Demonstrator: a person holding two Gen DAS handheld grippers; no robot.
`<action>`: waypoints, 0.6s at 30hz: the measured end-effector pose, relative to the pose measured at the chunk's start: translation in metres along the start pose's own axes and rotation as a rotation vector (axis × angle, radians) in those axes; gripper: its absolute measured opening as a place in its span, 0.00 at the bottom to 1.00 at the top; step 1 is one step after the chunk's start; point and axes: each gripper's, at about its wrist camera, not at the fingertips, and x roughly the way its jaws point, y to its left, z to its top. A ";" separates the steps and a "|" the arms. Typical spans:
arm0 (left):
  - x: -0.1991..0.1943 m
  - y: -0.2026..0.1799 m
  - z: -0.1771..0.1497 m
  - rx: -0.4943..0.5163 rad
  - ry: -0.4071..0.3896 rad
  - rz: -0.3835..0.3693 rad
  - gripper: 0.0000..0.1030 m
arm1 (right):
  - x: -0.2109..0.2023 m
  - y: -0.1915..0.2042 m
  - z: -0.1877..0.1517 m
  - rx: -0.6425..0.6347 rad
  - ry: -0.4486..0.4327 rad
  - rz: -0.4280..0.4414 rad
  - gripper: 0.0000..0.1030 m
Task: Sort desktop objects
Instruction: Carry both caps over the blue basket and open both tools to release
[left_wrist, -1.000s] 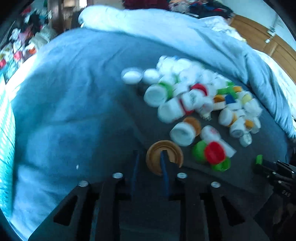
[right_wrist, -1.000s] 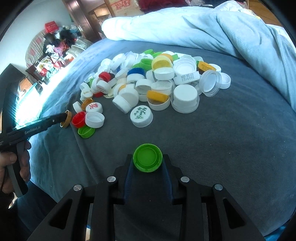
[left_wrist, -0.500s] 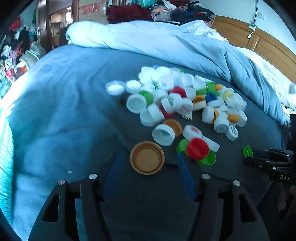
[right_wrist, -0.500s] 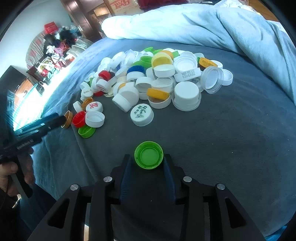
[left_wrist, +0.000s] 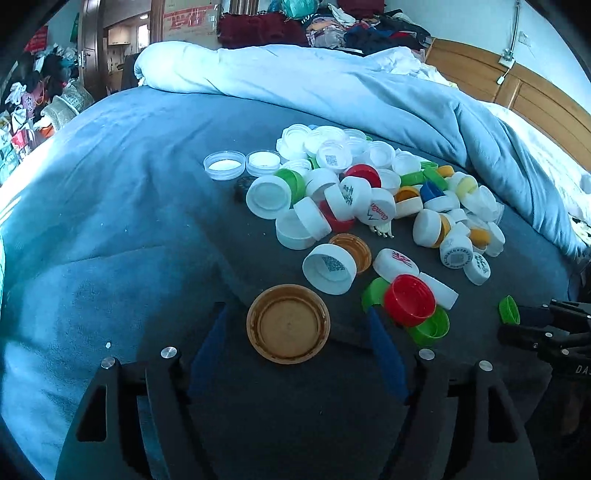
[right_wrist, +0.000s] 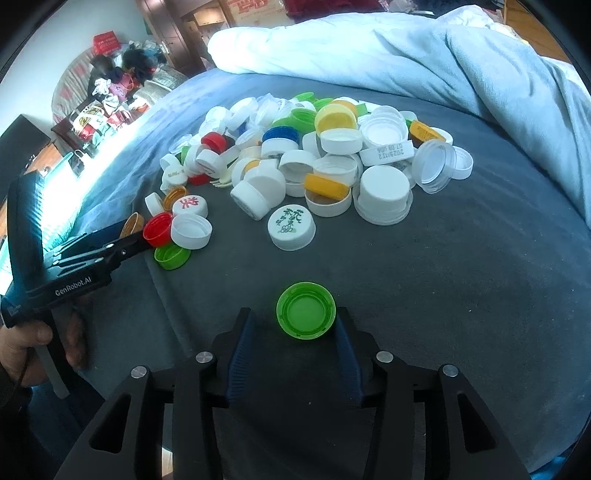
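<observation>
Your left gripper (left_wrist: 295, 328) is spreading its ribbed blue fingers (left_wrist: 384, 350), and the round gold-brown cap (left_wrist: 288, 324) lies hollow side up between them on the fuzzy dark blanket (left_wrist: 369, 424), clear of both pads. Your right gripper (right_wrist: 293, 325) is opening too, with the shiny green cap (right_wrist: 306, 310) sitting open side up between its tips, the right finger just beside its rim and the left one apart from it. Beyond both sets of fingers sits the heap of mostly white plastic caps (right_wrist: 321, 158), and the red ridged cap (left_wrist: 409, 300) lies just beyond your left gripper's right fingertip.
</observation>
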 end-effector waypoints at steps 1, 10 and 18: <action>0.000 -0.001 0.000 0.004 -0.001 0.005 0.65 | 0.000 0.001 0.000 0.000 0.000 -0.002 0.47; -0.015 -0.005 -0.008 -0.006 -0.020 -0.006 0.32 | -0.005 0.003 -0.001 0.001 -0.030 -0.033 0.31; -0.050 -0.026 0.003 0.047 -0.066 0.116 0.32 | -0.007 0.014 -0.002 -0.040 -0.044 -0.060 0.31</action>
